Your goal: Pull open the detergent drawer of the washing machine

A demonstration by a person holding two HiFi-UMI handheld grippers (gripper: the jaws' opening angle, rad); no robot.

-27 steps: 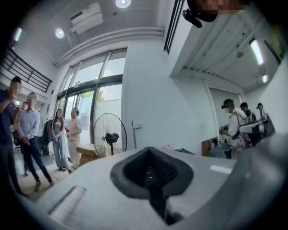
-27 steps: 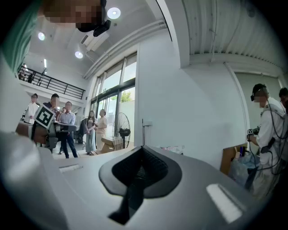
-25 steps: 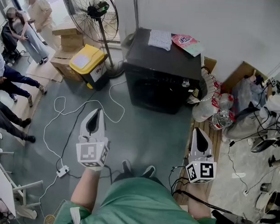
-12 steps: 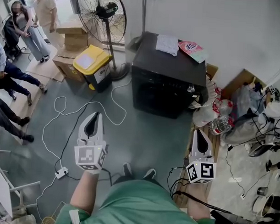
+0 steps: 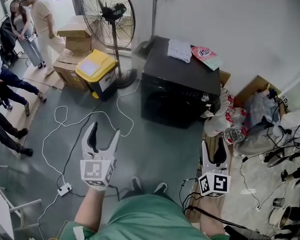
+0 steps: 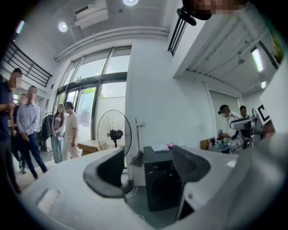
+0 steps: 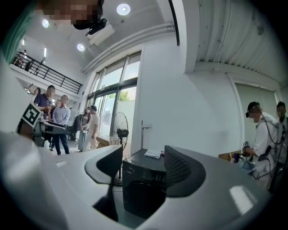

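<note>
The black washing machine (image 5: 183,88) stands against the white wall, well ahead of both grippers and untouched. Its front is dark, and I cannot make out the detergent drawer. A folded cloth (image 5: 181,48) and a pink packet (image 5: 205,54) lie on its top. My left gripper (image 5: 104,130) is over the grey floor with its jaws opening and nothing between them. My right gripper (image 5: 213,143) is at the lower right, its jaws also opening and empty. The washing machine (image 6: 162,184) shows far off between the left gripper (image 6: 148,166) jaws. The washing machine (image 7: 141,188) also shows beyond the right gripper (image 7: 144,168).
A standing fan (image 5: 107,14), a yellow-lidded bin (image 5: 95,66) and cardboard boxes (image 5: 77,33) sit left of the machine. A white cable (image 5: 66,134) runs across the floor to a power strip (image 5: 65,189). Bags of bottles (image 5: 223,119) crowd the machine's right side. People (image 5: 30,19) stand at far left.
Both grippers' jaws have gone from shut to spread apart. Both hands have moved forward toward the washing machine, which now sits a little lower in the head view.
</note>
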